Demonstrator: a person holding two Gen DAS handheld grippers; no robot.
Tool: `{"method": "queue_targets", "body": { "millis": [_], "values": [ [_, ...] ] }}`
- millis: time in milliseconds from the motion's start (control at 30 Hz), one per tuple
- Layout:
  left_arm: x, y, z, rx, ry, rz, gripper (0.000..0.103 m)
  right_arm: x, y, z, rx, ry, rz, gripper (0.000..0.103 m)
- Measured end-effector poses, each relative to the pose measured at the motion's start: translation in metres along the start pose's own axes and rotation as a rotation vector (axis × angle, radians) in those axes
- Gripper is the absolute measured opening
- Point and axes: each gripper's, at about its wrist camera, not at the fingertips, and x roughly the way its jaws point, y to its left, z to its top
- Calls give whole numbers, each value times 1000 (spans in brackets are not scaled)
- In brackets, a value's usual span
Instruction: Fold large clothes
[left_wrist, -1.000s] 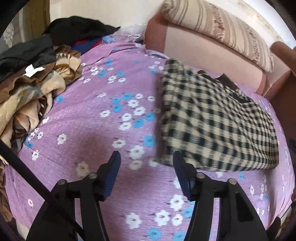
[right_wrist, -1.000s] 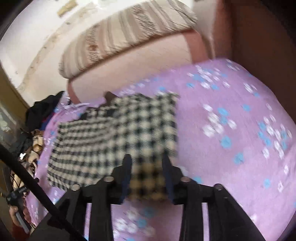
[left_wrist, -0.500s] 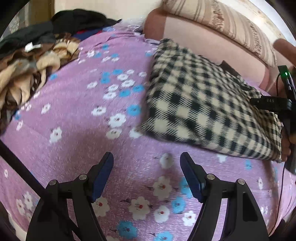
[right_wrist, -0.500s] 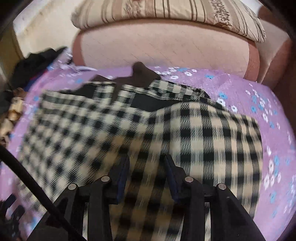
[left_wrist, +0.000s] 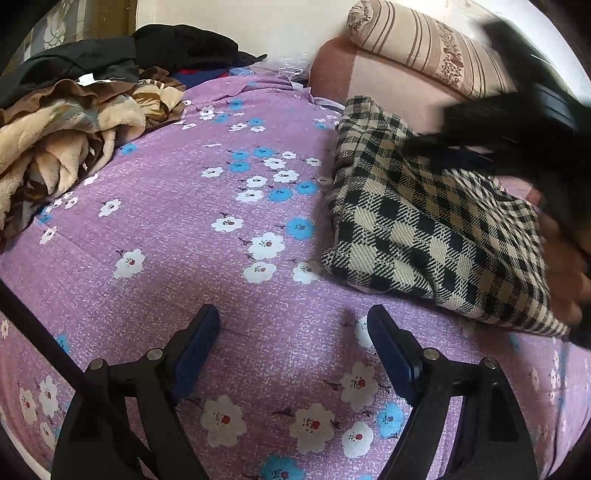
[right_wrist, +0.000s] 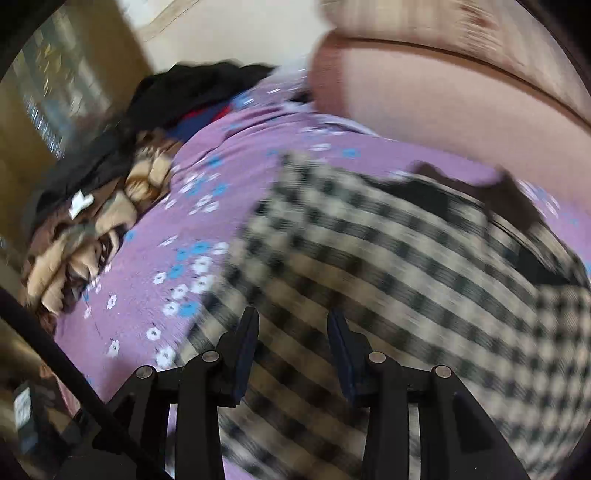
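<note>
A folded black-and-cream checked garment (left_wrist: 424, 225) lies on the purple floral bed cover (left_wrist: 192, 236). My left gripper (left_wrist: 293, 332) is open and empty, low over the cover just in front of the garment's near left corner. The right gripper shows blurred over the garment's right side in the left wrist view (left_wrist: 524, 122), with the hand that holds it. In the right wrist view the garment (right_wrist: 388, 266) fills the frame, and my right gripper (right_wrist: 291, 328) is open just above its front part, holding nothing.
A heap of beige, brown and black clothes (left_wrist: 70, 122) lies at the bed's left end. A pink headboard (left_wrist: 388, 85) with a striped bolster (left_wrist: 432, 48) runs behind the garment. The bed's front edge is near my left gripper.
My left gripper has opened wider and come closer to the garment's near corner. My right gripper has swung left over the garment, and its view is motion-blurred.
</note>
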Motion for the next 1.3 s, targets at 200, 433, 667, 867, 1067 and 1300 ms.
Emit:
{"method": "queue_targets", "body": {
  "millis": [200, 433, 667, 867, 1067, 1300],
  "values": [
    [3, -1, 0, 8, 6, -10, 89, 85, 22, 53, 4, 82, -108, 42],
    [9, -6, 0, 46, 35, -15, 98, 65, 15, 75, 78, 27, -112, 46],
    [16, -15, -1, 115, 70, 31, 103, -24, -14, -3, 106, -3, -146, 50],
    [15, -14, 0, 114, 66, 53, 103, -101, -62, -106, 252, -24, -188, 55],
    [-33, -27, -10, 119, -45, 211, 103, -163, -85, -187, 374, -72, -268, 59],
    [-119, -65, -25, 200, -192, 208, 103, -188, -75, -226, 415, -114, -268, 61]
  ]
}}
